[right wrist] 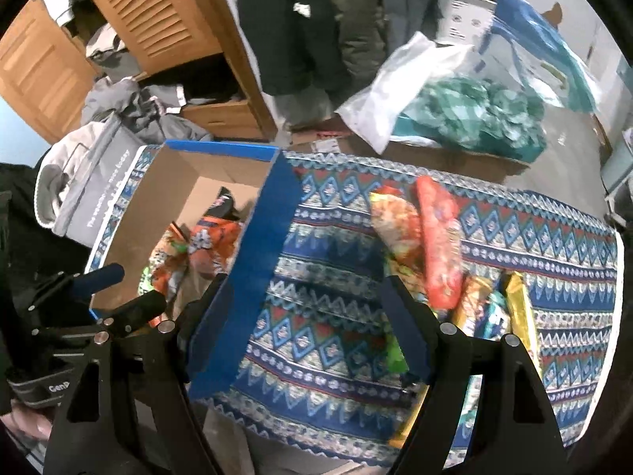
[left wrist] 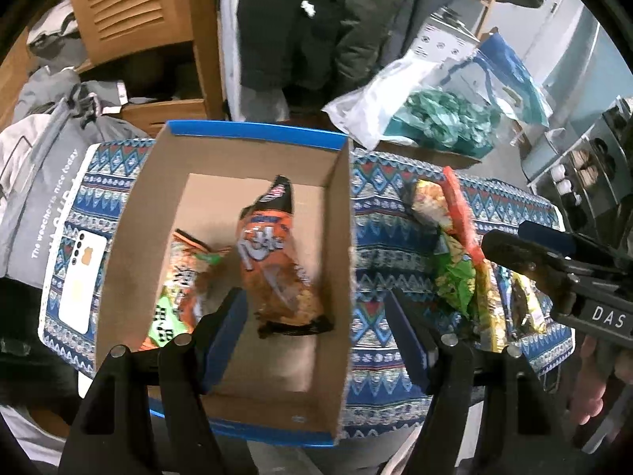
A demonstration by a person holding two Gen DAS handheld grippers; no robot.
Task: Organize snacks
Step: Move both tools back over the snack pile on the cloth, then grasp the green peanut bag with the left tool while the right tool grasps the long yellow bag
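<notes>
Snacks lie in two groups in the left wrist view: an orange packet (left wrist: 277, 253) and an orange-and-green packet (left wrist: 182, 277) rest on the floor of an open cardboard box (left wrist: 130, 237) with a blue rim, side by side, while a loose pile of packets (left wrist: 459, 261) sits on the patterned cloth (left wrist: 387, 217) to the right of the box; the left tongs (left wrist: 316, 316) hang over the near end of the box with their jaws spread wide and nothing between them, the left finger over the box floor and the right finger over the cloth beyond the box wall; a white phone (left wrist: 81, 281) lies on the cloth left of the box; the right tongs (left wrist: 526, 253) reach in from the right edge just beside the pile, too little of them showing to tell how their jaws stand.

From the right wrist view, the right tongs (right wrist: 304, 324) hover above the covered surface between the box (right wrist: 253, 245) and the pile, jaws wide apart and empty; a long red packet (right wrist: 439, 237) lies far in the pile with a yellow packet (right wrist: 522, 316) nearer on the right; both orange packets (right wrist: 198, 249) show inside the box at left; the left tongs (right wrist: 118, 293) appear at the near left over the box edge, jaws parted.
</notes>
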